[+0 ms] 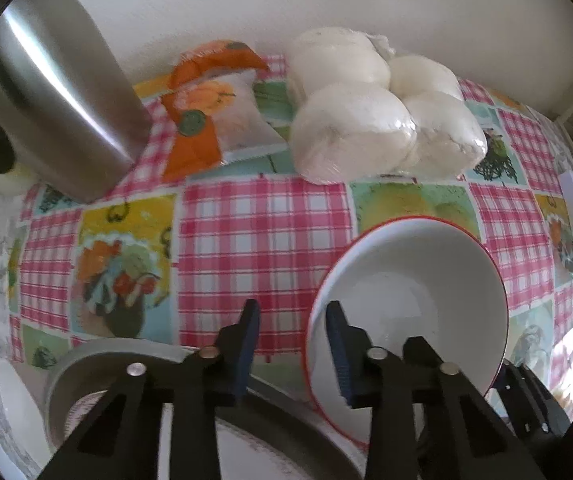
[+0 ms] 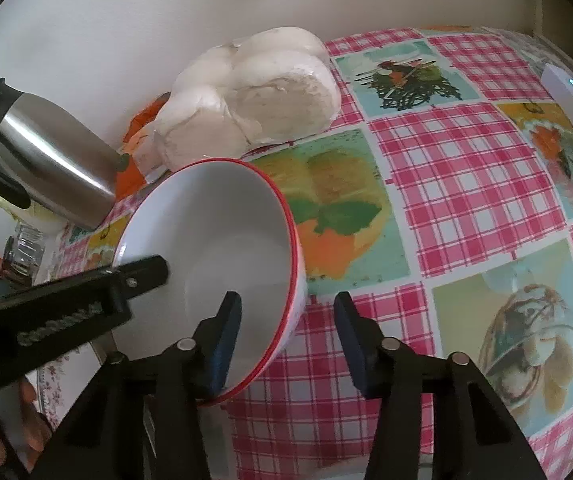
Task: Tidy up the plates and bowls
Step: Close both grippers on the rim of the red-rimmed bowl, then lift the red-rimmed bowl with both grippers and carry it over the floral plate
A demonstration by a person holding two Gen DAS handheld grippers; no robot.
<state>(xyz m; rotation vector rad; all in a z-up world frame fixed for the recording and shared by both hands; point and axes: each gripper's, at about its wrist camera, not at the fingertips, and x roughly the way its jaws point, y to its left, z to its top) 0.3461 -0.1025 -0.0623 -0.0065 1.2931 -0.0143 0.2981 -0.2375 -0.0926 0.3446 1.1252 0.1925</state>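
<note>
A white bowl (image 1: 414, 280) with a red rim stands steeply tilted, its opening towards both cameras, above the checked tablecloth (image 1: 254, 240). My left gripper (image 1: 292, 306) straddles its left rim, right pad inside and left pad outside, with cloth showing between that pad and the rim. My right gripper (image 2: 286, 298) straddles the bowl (image 2: 214, 216) on the other side: left pad inside, right pad clear of the outer wall. Neither pair of pads visibly presses. The bowl's lower edge overlaps a grey plate (image 1: 86, 364); what bears it is hidden.
A steel jug (image 1: 66, 100) lies at the back left, with an orange packet (image 1: 206, 112) and wrapped white rolls (image 1: 374, 108) along the wall. A flowered plate (image 2: 52, 380) and a hand (image 2: 26, 436) show at lower left. A white box (image 1: 572, 192) sits at the right edge.
</note>
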